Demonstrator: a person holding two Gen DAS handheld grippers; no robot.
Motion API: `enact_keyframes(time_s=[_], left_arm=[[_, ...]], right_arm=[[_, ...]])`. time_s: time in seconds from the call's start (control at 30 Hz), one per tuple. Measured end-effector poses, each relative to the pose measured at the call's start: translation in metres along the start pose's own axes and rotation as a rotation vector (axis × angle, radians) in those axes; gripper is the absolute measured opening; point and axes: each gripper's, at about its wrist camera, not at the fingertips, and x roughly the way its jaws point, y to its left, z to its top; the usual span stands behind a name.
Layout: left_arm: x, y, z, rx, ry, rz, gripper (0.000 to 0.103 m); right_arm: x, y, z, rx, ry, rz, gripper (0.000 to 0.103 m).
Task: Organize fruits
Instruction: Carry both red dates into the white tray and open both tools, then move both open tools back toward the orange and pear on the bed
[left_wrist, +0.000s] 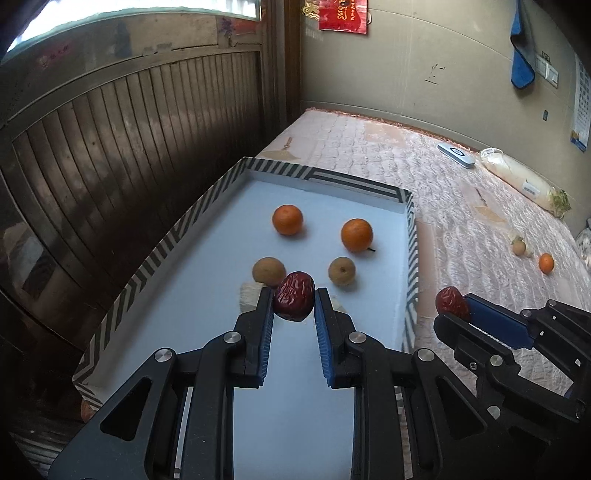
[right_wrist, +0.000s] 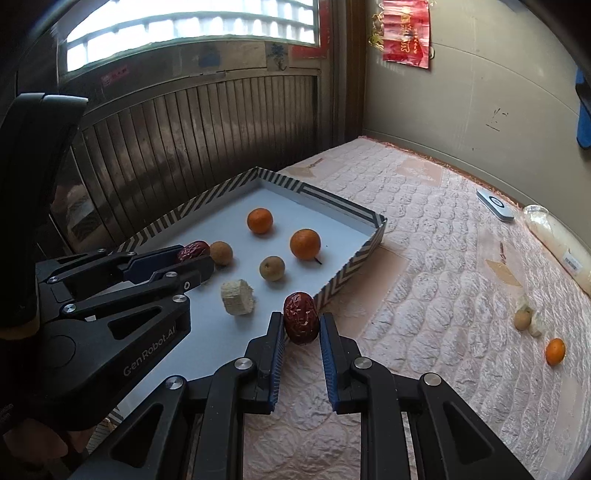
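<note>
Both hand-held grippers I'm running carry fruit: the left hand-held gripper (left_wrist: 294, 301) pinches a red date (left_wrist: 294, 301) at centre frame over the striped tray (left_wrist: 155, 254), and the right hand-held gripper (right_wrist: 302, 322) clamps a second date (right_wrist: 301, 322) just outside the tray's near corner. Inside sit two oranges (left_wrist: 287, 219), two brown fruits (left_wrist: 342, 271) and a pale block (right_wrist: 237, 297). Far right, another orange (right_wrist: 555, 351) lies on the mattress (right_wrist: 424, 280).

The right tool (right_wrist: 302, 326) pinches a red date (right_wrist: 301, 318) just beside the tray (right_wrist: 354, 258); two oranges (right_wrist: 305, 243) lie inside it.
</note>
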Motion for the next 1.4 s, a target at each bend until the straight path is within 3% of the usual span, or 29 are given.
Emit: enact_keyframes(time_s=[0.47,0.73,1.13,1.27,1.33,1.4], left_arm=[[0.017,0.044,-0.012,-0.056,0.078,0.036,0.021],[0.023,0.048,-0.014,-0.053,0.116,0.015,0.021],[0.035,0.053,-0.016,-0.082,0.161,0.036,0.021],[0.036,0.055,-0.016,-0.092,0.170,0.036,0.027],[0.034,0.054,-0.015,-0.091,0.161,0.043,0.035],[0.030,0.052,-0.015,-0.090,0.146,0.048,0.052]], right_arm=[[0.038,0.036,0.008,-0.066,0.064,0.084,0.019],[0.053,0.050,0.007,-0.095,0.115,0.141,0.019],[0.070,0.065,0.000,-0.147,0.148,0.145,0.019],[0.069,0.061,-0.001,-0.136,0.140,0.156,0.019],[0.064,0.058,-0.002,-0.126,0.132,0.161,0.020],[0.060,0.056,-0.003,-0.127,0.132,0.147,0.021]])
